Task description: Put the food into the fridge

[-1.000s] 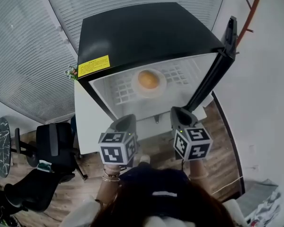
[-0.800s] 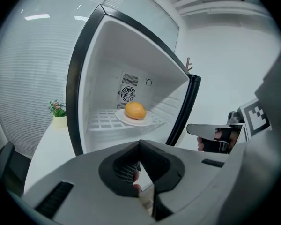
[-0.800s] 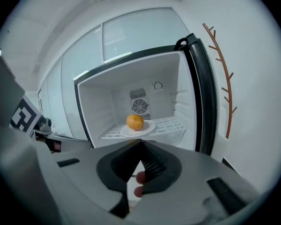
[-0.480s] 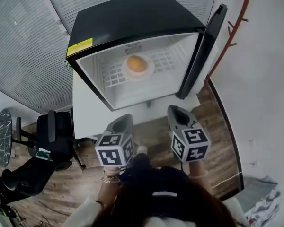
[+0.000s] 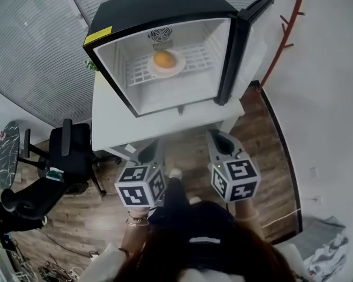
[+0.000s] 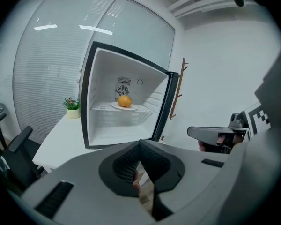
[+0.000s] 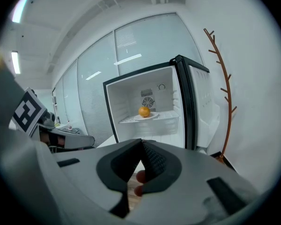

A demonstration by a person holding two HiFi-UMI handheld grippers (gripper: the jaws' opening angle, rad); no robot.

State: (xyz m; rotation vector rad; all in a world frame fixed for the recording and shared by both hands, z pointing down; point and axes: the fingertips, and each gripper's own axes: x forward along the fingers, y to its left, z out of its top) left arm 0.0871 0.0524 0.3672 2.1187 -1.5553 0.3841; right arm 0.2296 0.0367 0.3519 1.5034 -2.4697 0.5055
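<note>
On the wire shelf (image 5: pixel 135 75) inside the small black fridge (image 5: pixel 165 10) sits a white plate (image 5: pixel 165 73), and an orange (image 5: pixel 164 59) rests on it, roughly at the middle of the shelf and in front of the round fan grille (image 5: pixel 159 35) on the back wall. The fridge stands on a white table (image 5: pixel 112 128), and its door (image 5: pixel 238 46) is swung wide open to the right side of the head view, so the white interior is fully exposed. A yellow sticker (image 5: pixel 98 35) marks the front left corner of the fridge top. Just left of the fridge, a small potted plant (image 6: pixel 72 106) stands on the table. Both grippers are held side by side low in the head view, over the wooden floor (image 5: pixel 270 151), on the near side of the table and well apart from the fridge opening. The left gripper (image 6: pixel 139 146) has its jaws pressed together with nothing between them, and it points toward the open fridge. The right gripper (image 7: pixel 142 145) is likewise closed and empty, its ribbed pads meeting at the tip, with the orange in sight beyond it. A black office chair (image 5: pixel 70 157) stands on the floor to the left of the table, and a thin reddish-brown coat stand (image 5: pixel 282 34) with short pegs rises by the white wall at the right, beyond the open door. Window blinds (image 5: pixel 35 57) fill the wall behind and to the left of the fridge
</note>
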